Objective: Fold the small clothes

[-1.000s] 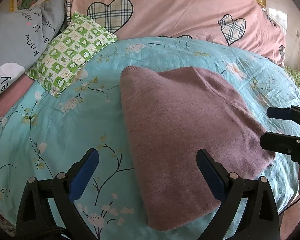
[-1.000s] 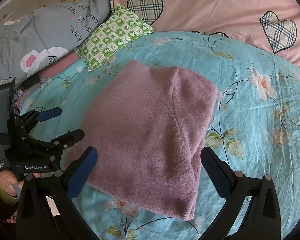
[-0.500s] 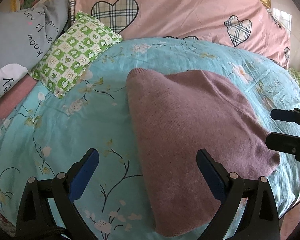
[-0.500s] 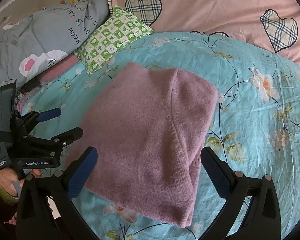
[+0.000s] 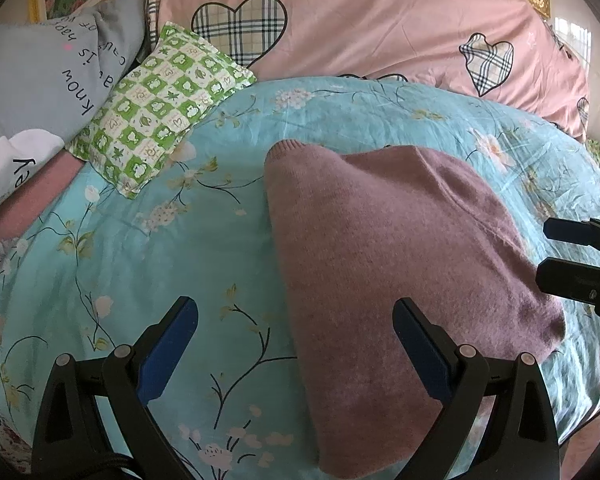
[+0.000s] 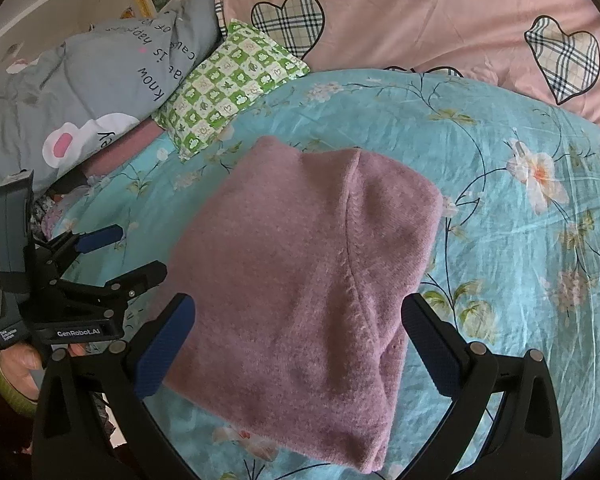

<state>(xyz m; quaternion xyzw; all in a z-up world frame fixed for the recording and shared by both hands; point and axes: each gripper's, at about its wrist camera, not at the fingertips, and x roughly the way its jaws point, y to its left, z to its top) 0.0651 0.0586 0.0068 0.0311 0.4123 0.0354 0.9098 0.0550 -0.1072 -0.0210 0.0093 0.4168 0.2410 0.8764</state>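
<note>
A mauve knitted garment point(image 5: 399, 260) lies folded into a compact block on the teal floral bedsheet point(image 5: 160, 240). My left gripper point(image 5: 296, 344) hovers open over its left edge, one finger above the sheet, the other above the knit, holding nothing. My right gripper point(image 5: 545, 252) shows at the right edge of the left wrist view, open beside the garment's near right corner. In the right wrist view the garment point(image 6: 311, 280) fills the middle, with the right gripper point(image 6: 300, 340) open above its near end. The left gripper point(image 6: 132, 256) stands open just off the garment's left side.
A green checked pillow point(image 5: 160, 108) lies at the back left, beside a grey printed pillow point(image 5: 48, 92). A pink quilt with plaid hearts point(image 5: 379, 28) runs across the back. A person's hand point(image 6: 20, 360) holds the left gripper's handle. The sheet point(image 6: 519, 260) is open to the right.
In the left wrist view the garment has slid rightward in frame as the left gripper drifts left. The right gripper has barely moved. Both stay open and the garment lies still.
</note>
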